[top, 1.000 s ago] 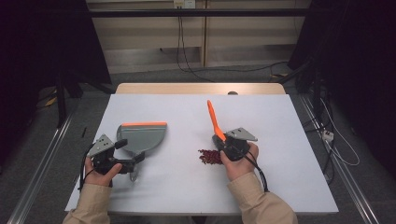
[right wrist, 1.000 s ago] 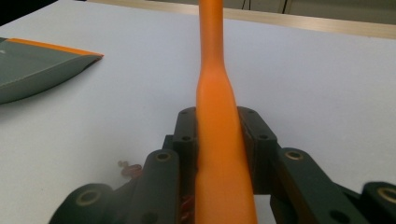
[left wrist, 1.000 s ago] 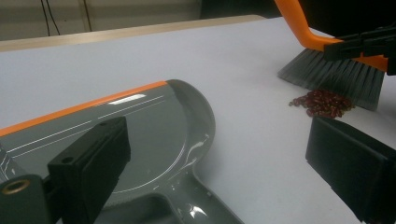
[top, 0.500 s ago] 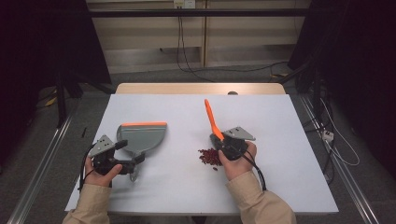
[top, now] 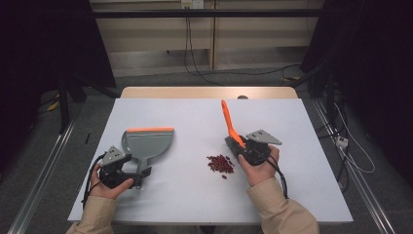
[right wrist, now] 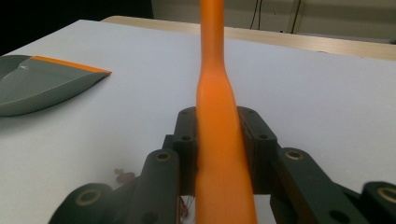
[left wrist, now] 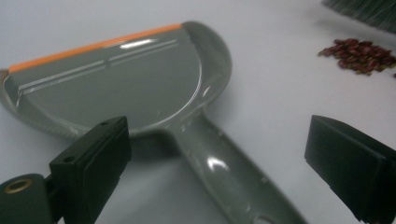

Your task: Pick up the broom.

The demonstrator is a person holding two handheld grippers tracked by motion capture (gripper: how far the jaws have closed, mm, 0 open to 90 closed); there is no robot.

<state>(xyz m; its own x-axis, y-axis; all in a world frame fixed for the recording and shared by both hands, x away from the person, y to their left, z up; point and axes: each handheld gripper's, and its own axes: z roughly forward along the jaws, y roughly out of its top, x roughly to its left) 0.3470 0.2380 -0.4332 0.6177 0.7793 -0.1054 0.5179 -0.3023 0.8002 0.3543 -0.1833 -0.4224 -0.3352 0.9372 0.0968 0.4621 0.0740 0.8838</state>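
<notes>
since the right gripper (top: 242,146) is clamped on the orange plastic handle of a small brush (top: 228,124), bristles down just beside the pile of dark red beans (top: 220,164) mid-bench, and the left gripper (left wrist: 224,154) sits wide open around the handle of the grey plastic dustpan with an orange lip (top: 146,143), i'd close on that handle first. then turn the pan's lip to face the beans, press it flat on the white bench (top: 195,117) and sweep in short low strokes. no brand, label or writing readable anywhere.

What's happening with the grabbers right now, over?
Right gripper shut on orange brush handle. Left gripper open over dustpan handle. Red beans between, unswept.
</notes>
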